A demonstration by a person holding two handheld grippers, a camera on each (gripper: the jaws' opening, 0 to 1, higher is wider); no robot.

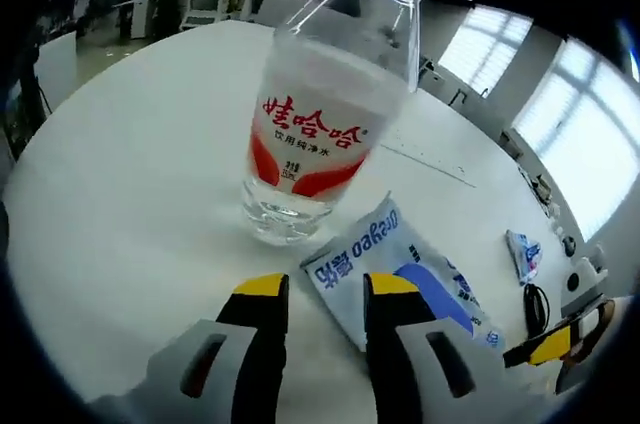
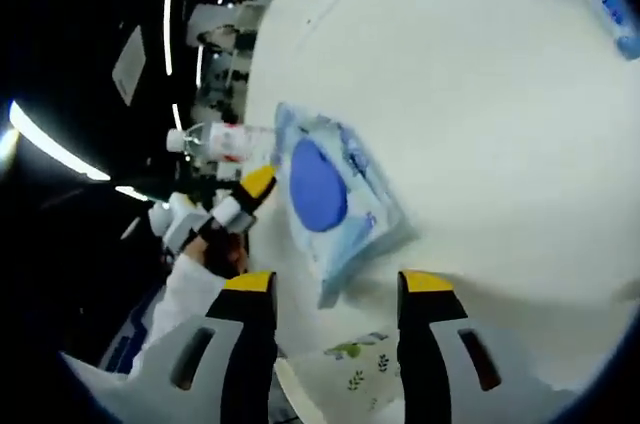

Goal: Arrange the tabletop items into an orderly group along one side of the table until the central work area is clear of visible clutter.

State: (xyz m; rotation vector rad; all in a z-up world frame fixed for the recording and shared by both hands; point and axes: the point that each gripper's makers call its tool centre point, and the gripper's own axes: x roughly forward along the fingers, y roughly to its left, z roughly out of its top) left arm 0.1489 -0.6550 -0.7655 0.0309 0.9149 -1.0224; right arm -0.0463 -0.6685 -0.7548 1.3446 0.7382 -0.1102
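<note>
Clearly unfinished: water bottle (image 1: 325, 114) and wipes packet (image 1: 400, 279) sit mid-desk (image 1: 130, 204) (touching); both grippers' (image 1: 327, 289) (image 2: 338, 284) fingers parted, holding nothing.

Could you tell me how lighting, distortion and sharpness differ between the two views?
Left gripper view: even daylight, fisheye bending the water bottle, its label sharp. Right gripper view: rolled sideways, dark room with streaked ceiling lights, bright table, and slight softness on the wipes packet.

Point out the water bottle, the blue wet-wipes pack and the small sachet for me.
Bottle (image 1: 312, 129), left gripper view, on its red-and-white label.
Wipes pack (image 1: 400, 279), left gripper view, on its pale front above the blue patch.
Sachet (image 1: 524, 254), left gripper view, on its middle.
</note>
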